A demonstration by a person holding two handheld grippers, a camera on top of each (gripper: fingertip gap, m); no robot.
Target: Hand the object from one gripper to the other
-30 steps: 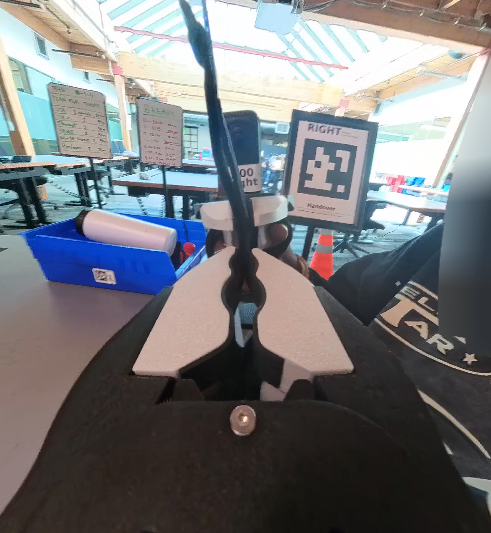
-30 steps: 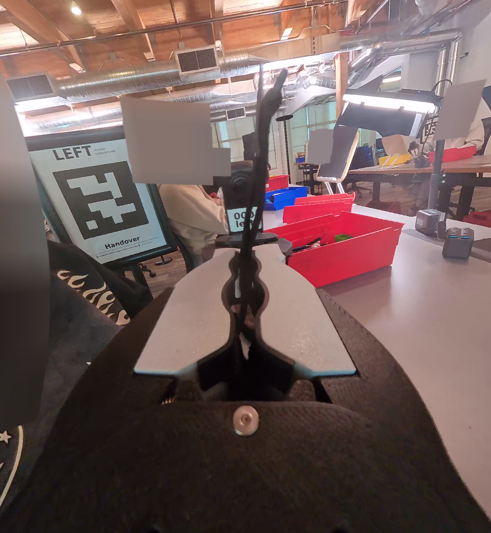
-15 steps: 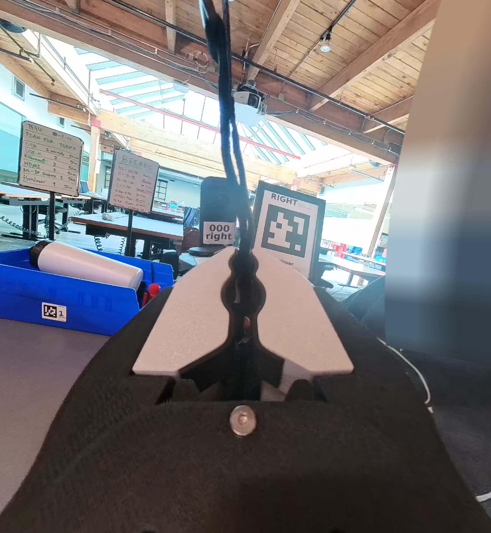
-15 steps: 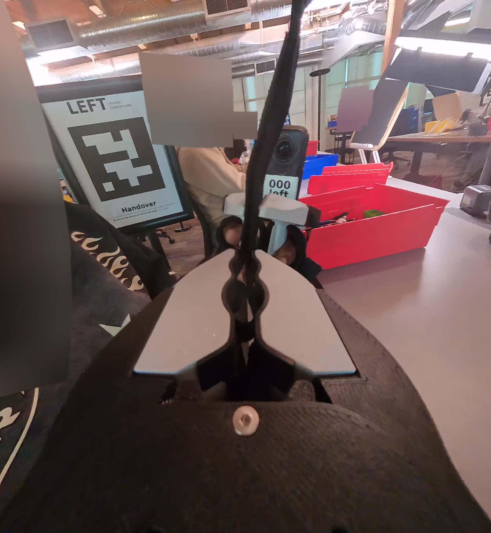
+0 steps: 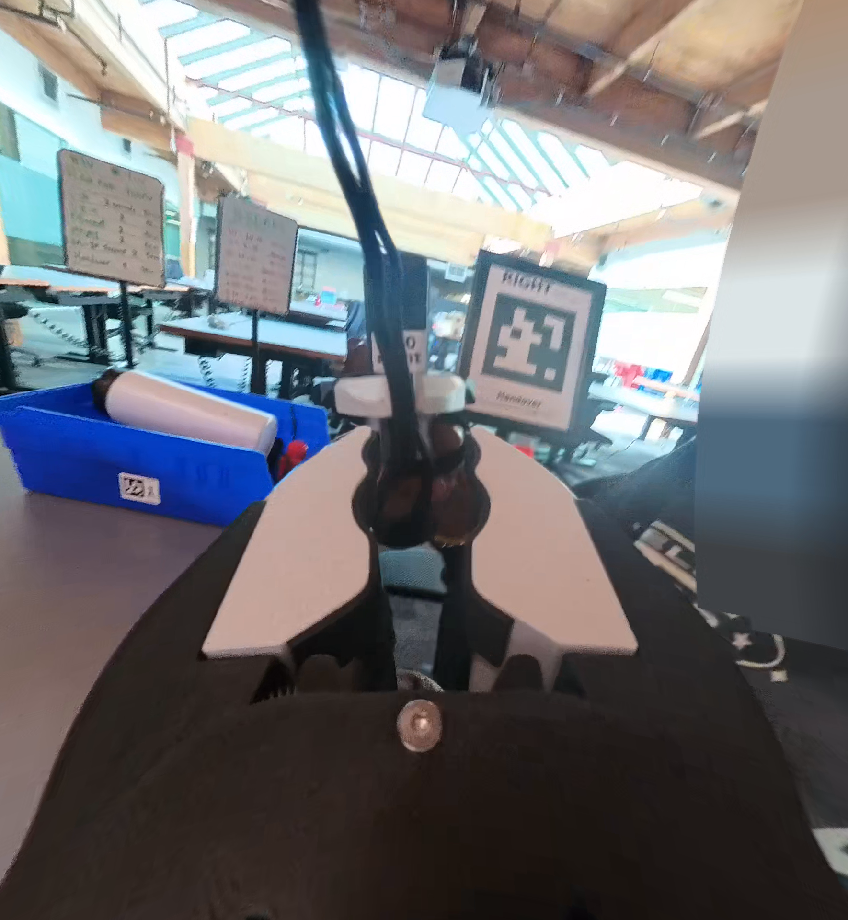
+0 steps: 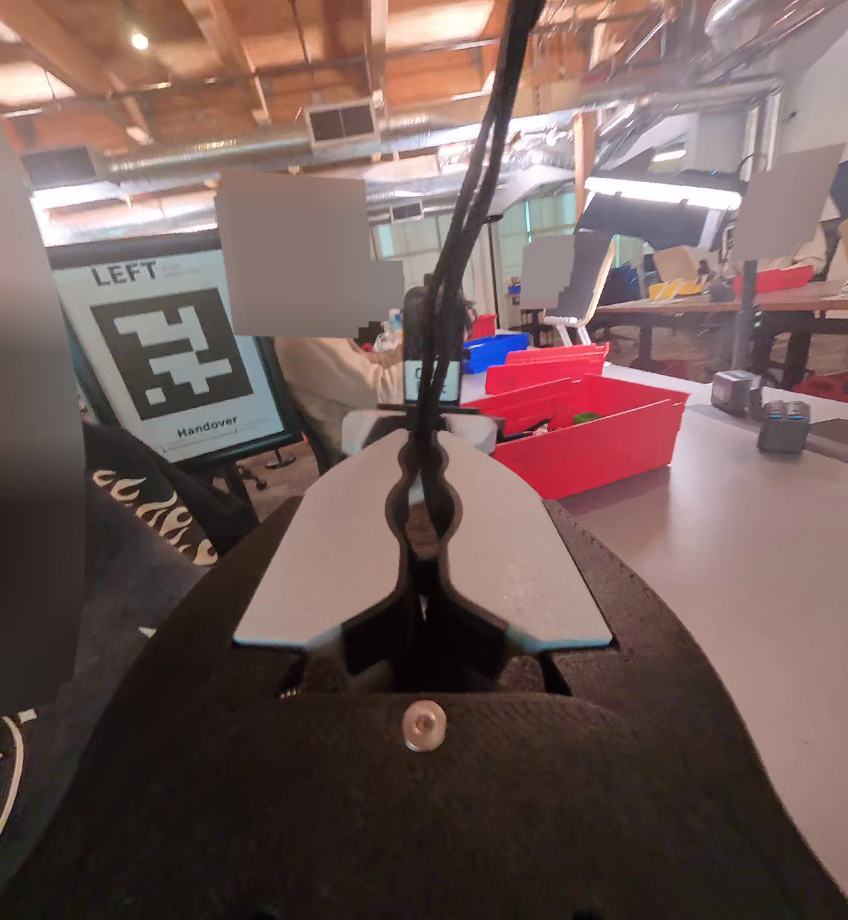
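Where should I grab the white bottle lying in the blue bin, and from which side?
Grip the white bottle across the middle of its body, coming down from above. It lies on its side, resting on the blue bin, whose walls block a low side approach. The round barrel suits fingers closing across its width, clear of the dark cap end.

Matt plastic tongs (image 6: pixel 424 438), braided cord (image 6: pixel 467 209)

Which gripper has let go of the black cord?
The left gripper: its jaws stand apart around the black cord. The right gripper is shut on it.
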